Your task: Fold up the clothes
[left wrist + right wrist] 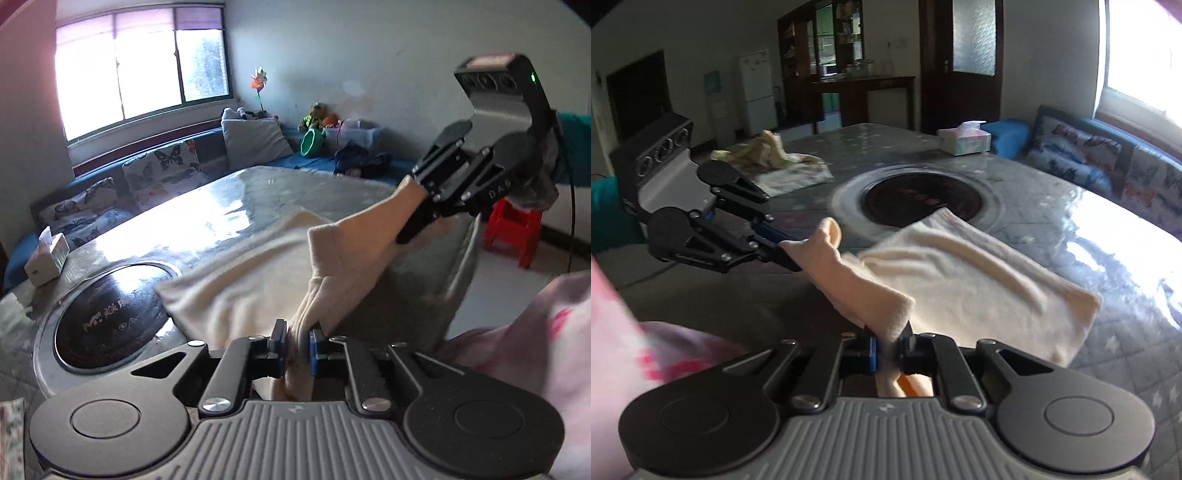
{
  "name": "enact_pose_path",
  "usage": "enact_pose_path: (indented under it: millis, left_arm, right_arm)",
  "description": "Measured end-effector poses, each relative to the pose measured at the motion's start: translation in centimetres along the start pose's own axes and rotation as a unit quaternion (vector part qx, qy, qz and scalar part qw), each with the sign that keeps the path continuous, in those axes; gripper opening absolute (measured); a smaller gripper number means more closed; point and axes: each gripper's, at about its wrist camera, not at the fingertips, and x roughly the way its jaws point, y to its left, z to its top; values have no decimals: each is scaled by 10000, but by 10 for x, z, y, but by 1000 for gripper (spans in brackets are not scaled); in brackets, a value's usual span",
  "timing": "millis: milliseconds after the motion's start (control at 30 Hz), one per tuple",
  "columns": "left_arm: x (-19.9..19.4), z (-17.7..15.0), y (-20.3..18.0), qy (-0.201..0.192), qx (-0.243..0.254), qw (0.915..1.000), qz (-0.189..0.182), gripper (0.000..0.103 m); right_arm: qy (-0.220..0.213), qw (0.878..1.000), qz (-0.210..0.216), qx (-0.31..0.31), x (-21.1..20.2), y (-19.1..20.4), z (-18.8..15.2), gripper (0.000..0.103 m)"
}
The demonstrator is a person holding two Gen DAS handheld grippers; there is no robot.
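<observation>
Both the left gripper [298,345] and right gripper [886,349] were clamped on the cream cloth's [979,280] edge, lifted beside the hotplate [921,201]; its writing was unreadable.

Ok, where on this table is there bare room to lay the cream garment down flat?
Bare tabletop lies window-side, beyond the cream garment and right of the round black inset. Crowded: the far corner with crumpled clothes, and the tissue box past the inset.

Cream garment [960,273] edge hidden inside right tongs [888,347]; pink cloth [613,332] blurred, cut off by frame edge.
</observation>
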Motion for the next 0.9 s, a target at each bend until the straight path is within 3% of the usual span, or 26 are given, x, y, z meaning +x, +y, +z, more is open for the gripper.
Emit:
enact_pose_path:
  millis: [200,467,700,733,900]
  left_arm:
    - [15,31,21,-158,42,9997,192,13]
    - [103,66,76,181,10,9994,278,13]
    - [178,51,108,606,-402,9961,506,15]
    - [184,47,109,633,-433,9954,577,17]
    - [188,42,111,527,-640,9933,808,28]
  right_arm:
    - [-34,9999,-93,132,-4,-24,30,9]
    - [109,9973,-482,546,44,-95,59,9]
    - [247,9880,-833,1277,100,-140,39,11]
    - [239,9860,-893,1385,106,-143,35,19]
    - [101,9734,-1432,1784,121,-159,11,31]
